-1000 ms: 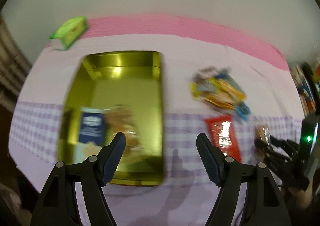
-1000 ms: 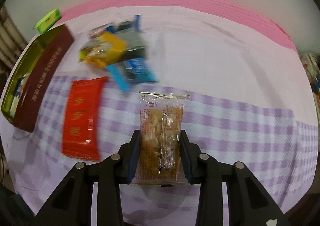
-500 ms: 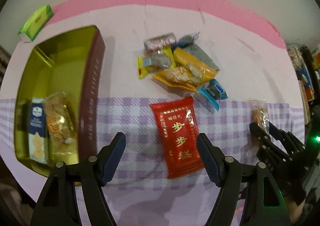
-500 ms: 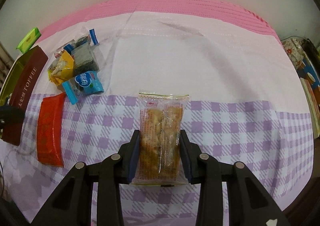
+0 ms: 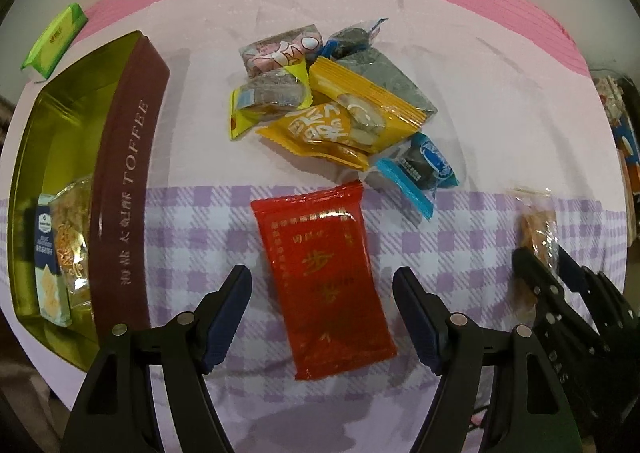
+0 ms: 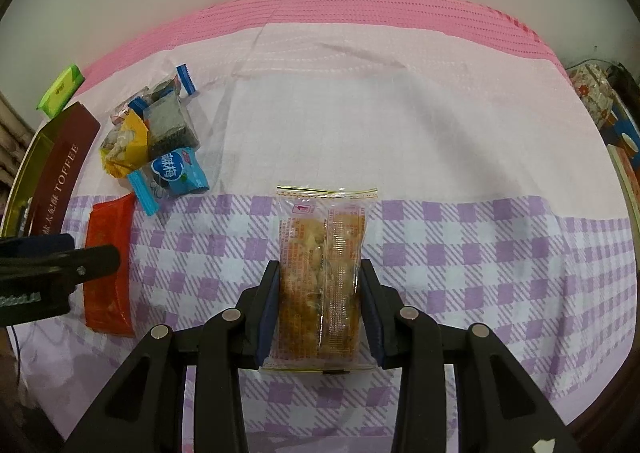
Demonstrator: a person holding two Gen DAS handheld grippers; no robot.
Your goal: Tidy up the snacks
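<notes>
Left wrist view alone shows inside the gold toffee tin [image 5: 120,173] at the desk's left: a blue-and-white cracker packet [image 5: 48,265] beside a clear pastry packet [image 5: 72,249], at its near end. Right wrist view shows only the tin's maroon wall. Loose snack pile [image 5: 340,105] lies far of centre on the checked cloth [image 6: 480,253]; red packet [image 5: 324,277] flat just near of it. Left tongs [image 5: 322,317] spread wide above the red packet, holding nothing. Right tongs [image 6: 320,313] clamped on a clear biscuit packet [image 6: 322,253], right of the pile.
</notes>
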